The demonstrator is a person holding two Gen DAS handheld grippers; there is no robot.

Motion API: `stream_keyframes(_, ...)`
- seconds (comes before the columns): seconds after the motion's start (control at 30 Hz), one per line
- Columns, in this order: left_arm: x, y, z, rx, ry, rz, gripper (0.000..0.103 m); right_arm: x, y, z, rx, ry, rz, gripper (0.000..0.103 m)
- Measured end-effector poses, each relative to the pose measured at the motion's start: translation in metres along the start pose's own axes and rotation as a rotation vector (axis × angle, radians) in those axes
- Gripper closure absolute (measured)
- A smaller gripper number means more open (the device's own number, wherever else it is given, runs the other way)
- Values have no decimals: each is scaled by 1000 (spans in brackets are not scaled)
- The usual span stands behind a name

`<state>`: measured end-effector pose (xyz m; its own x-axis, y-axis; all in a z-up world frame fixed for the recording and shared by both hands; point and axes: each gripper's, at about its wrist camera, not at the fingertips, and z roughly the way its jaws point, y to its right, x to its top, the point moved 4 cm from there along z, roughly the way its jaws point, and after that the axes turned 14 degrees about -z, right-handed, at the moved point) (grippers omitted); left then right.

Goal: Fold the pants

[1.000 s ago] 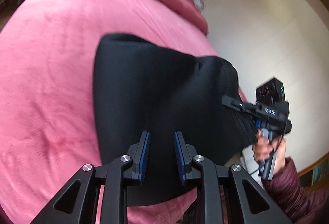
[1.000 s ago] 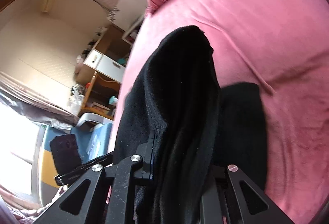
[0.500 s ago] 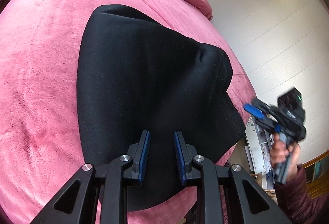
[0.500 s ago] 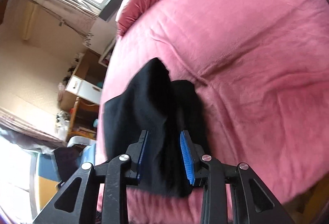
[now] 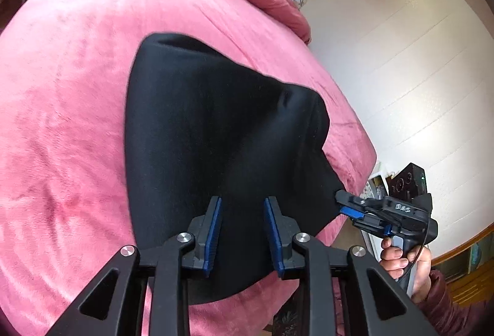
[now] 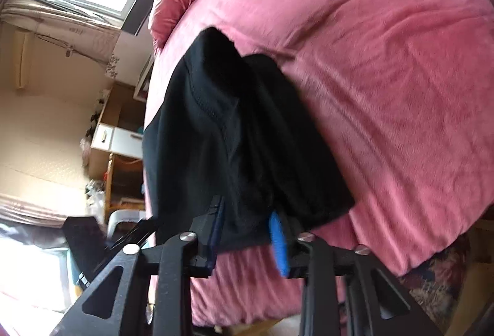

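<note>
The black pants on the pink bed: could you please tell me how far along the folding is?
Done: the pants lie on the pink bed as a compact doubled block, layers stacked. In hand: the right tongs stand open around the near corner, fabric between the fingers; the left tongs hang open above the near edge. Left: the right side bunches up, so it probably needs smoothing or one more fold.
</note>
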<state>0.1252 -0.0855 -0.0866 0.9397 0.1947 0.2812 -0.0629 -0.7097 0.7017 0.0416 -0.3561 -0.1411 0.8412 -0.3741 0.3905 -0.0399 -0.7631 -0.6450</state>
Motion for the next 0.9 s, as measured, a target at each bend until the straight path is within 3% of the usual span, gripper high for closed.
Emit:
stream_keyframes(0.27, -3, -14, -17, 36, 18, 10, 75, -4, -29, -36, -48, 15, -184, 95)
stream_keyframes(0.47, -15, -6, -1, 161, 1, 116, 75, -18, 6, -6, -159, -74, -143, 96)
stream_keyframes(0.6, -17, 2, -2, 195, 12, 166, 75, -20, 10, 2, -178, -94, -165, 95)
stream_keyframes(0.67, -14, 9, -9, 177, 35, 171, 75, -19, 5, -1, -185, -101, -194, 95)
stream_keyframes(0.77, -12, 21, -11, 159, 61, 212, 74, -16, -7, -12, -179, -100, -250, 86)
stream_keyframes(0.83, -14, 32, -10, 162, 75, 263, 74, -8, -16, -25, -222, -68, -303, 78)
stream_keyframes(0.9, -16, 42, -7, 144, 77, 296, 74, 2, -23, -33, -241, -33, -330, 65)
